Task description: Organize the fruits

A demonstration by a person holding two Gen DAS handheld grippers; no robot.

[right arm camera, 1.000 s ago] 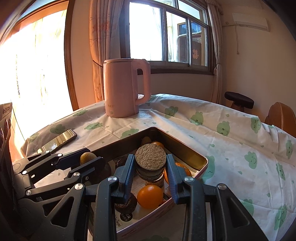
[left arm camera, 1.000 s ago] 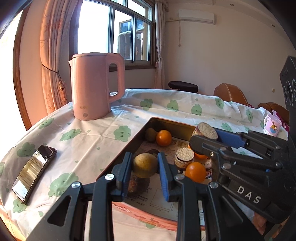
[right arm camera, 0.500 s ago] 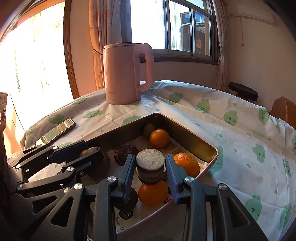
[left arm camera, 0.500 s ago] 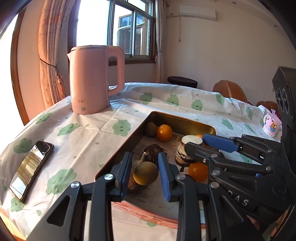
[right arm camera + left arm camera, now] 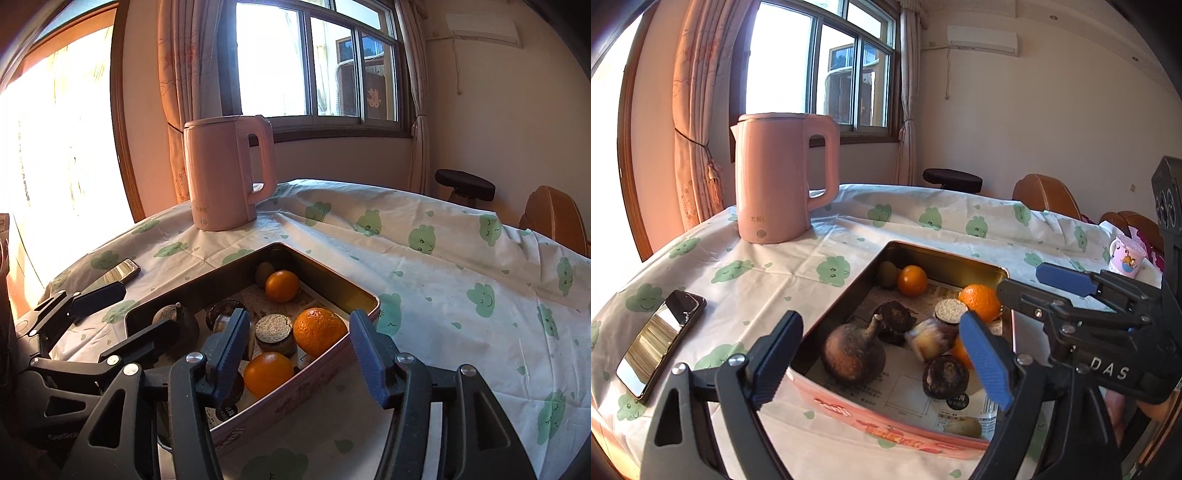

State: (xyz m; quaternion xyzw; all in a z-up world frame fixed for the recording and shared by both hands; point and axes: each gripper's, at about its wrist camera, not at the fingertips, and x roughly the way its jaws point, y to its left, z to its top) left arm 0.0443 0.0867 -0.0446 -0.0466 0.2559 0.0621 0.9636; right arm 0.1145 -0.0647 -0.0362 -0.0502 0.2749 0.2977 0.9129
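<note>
- The fruits lay gathered in the tin tray (image 5: 945,260) on the counter (image 5: 798,266); two oranges (image 5: 320,331) sat toward its right side, a third orange (image 5: 282,285) and a greenish fruit (image 5: 888,274) in the far corner, so like seemed grouped with like.
- A cut brown stub (image 5: 275,334) rested just beside the near oranges; a large brown fruit with a stalk (image 5: 854,352) stood at the near left, probably set down there on purpose.
- The left tongs (image 5: 882,360) stood wide apart over the tray's near edge, holding nothing; the right tongs (image 5: 299,350) were likewise spread and empty above the stub.
- A second earlier each pair was clamped, the left on a round yellowish fruit, the right on the stub; both loads had since been released into the tray.
- A pink kettle (image 5: 783,177) and a phone (image 5: 661,338) sat apart on the cloth.
</note>
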